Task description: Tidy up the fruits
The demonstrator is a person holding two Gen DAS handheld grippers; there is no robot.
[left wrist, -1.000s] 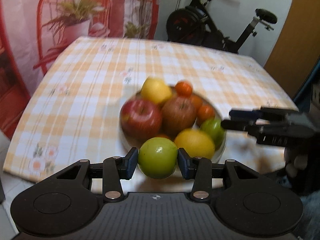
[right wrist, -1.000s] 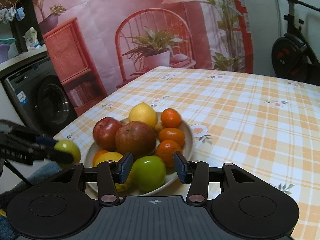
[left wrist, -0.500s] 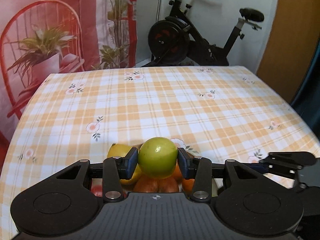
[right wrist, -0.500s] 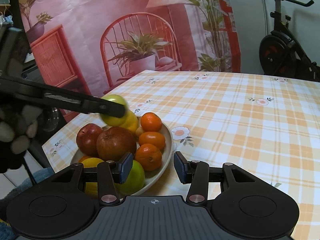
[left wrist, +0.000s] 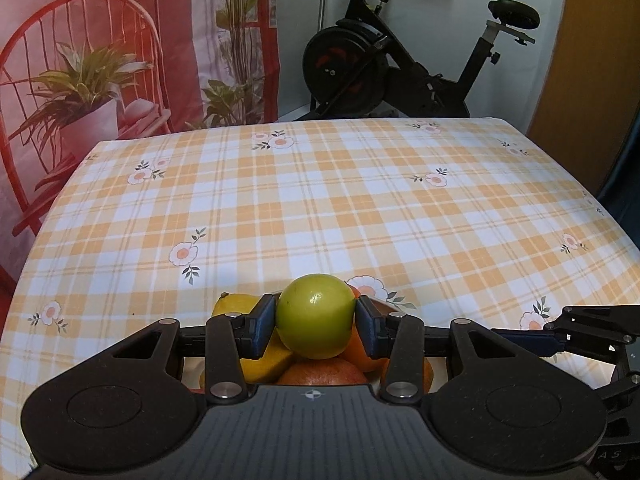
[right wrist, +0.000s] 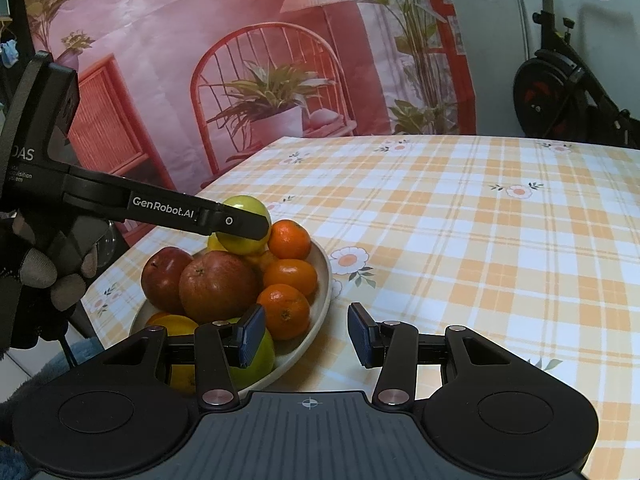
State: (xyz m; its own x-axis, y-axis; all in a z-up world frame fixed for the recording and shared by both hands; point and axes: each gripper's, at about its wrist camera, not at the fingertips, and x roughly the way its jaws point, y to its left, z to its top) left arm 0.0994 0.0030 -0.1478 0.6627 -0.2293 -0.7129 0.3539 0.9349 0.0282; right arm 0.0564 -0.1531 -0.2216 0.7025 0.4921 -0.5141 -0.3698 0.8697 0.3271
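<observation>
1. The left gripper (left wrist: 316,330) was clamped on a round, glossy green apple (left wrist: 316,316), with both blue pads pressed against its sides.
2. Seen from the right wrist camera, that same green apple (right wrist: 244,204) hung above the far end of a shallow cream oval ceramic plate (right wrist: 324,280), with the black finger of the left gripper (right wrist: 240,220) crossing in front of it.
3. A gloved hand (right wrist: 36,276) held the left gripper's handle at the left edge of that view.
4. The right gripper (right wrist: 306,334) had its jaws apart with nothing between them; it hovered at the near right rim of the plate, over the orange-and-white checked floral tablecloth (right wrist: 480,240).
5. On the plate lay two dark red apples: a smaller one (right wrist: 166,276) on the left and a larger, duller one (right wrist: 218,286) touching it.
6. Three small orange tangerines (right wrist: 290,276) sat in a row along the plate's right side.
7. A second green apple (right wrist: 260,356) lay at the plate's near end, partly behind the right gripper's left finger, beside a yellow fruit (right wrist: 176,326).
8. A yellow lemon (left wrist: 236,304) showed just behind the left gripper's left pad.
9. A black exercise bike (left wrist: 400,68) stood beyond the table's far edge.
</observation>
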